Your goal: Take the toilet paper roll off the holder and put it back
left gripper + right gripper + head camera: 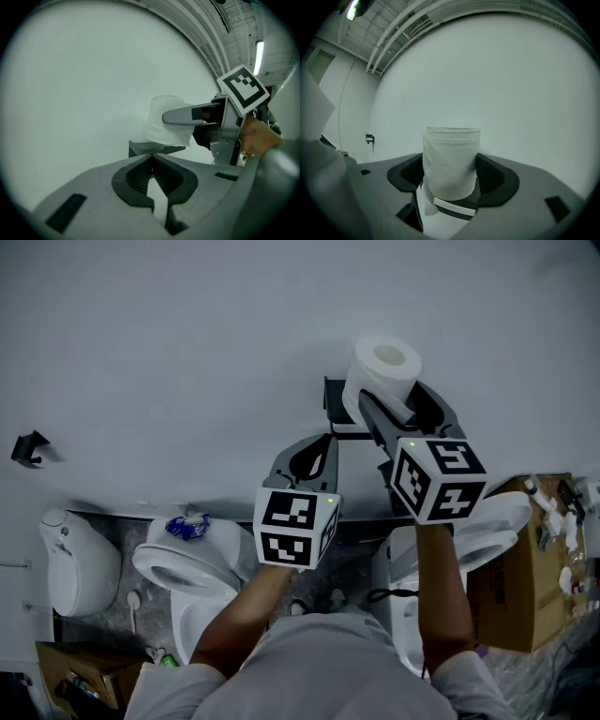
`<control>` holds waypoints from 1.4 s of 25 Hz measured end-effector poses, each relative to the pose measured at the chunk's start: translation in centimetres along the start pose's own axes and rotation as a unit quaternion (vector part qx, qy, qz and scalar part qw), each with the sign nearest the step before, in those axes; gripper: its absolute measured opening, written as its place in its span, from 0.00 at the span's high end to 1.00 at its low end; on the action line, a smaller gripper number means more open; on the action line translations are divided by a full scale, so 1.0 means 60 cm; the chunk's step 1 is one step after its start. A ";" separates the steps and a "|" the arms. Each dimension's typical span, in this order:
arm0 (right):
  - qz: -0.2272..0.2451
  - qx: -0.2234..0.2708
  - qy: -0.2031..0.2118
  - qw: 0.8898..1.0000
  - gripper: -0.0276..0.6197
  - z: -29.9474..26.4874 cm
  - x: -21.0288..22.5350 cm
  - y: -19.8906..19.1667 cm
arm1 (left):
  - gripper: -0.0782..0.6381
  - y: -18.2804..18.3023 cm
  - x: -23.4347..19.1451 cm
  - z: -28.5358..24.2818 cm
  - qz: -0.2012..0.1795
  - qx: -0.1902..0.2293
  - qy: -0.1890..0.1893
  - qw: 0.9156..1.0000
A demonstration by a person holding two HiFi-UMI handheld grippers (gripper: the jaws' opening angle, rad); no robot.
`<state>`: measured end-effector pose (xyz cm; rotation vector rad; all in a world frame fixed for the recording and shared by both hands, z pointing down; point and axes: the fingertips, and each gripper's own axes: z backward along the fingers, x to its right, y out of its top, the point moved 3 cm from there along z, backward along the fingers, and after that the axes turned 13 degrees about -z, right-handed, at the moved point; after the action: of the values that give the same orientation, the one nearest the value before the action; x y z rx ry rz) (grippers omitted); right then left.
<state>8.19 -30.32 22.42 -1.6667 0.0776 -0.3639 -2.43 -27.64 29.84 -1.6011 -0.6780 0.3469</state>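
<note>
The right hand-held gripper [451, 180] clamps the toilet paper roll [451, 159], seemingly just above the holder [152, 148]; the left hand-held gripper [151, 158] has its jaws together.

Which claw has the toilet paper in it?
The right claw: it grips the toilet paper roll from both sides. The left claw is shut with nothing in it.

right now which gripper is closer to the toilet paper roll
Right. The right gripper is closed on the toilet paper roll, one jaw on each side. The left gripper is shut on nothing, apart from the roll and off to its left.
</note>
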 end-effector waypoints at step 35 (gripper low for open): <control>-0.014 0.008 -0.092 0.996 0.44 0.162 0.005 -0.124 | 0.88 0.003 0.101 0.028 -0.021 0.024 -0.099 0.995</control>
<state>9.99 -20.07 28.95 -1.6799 -0.0863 -0.2293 1.35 -22.63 30.38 -1.5169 -0.8467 0.4923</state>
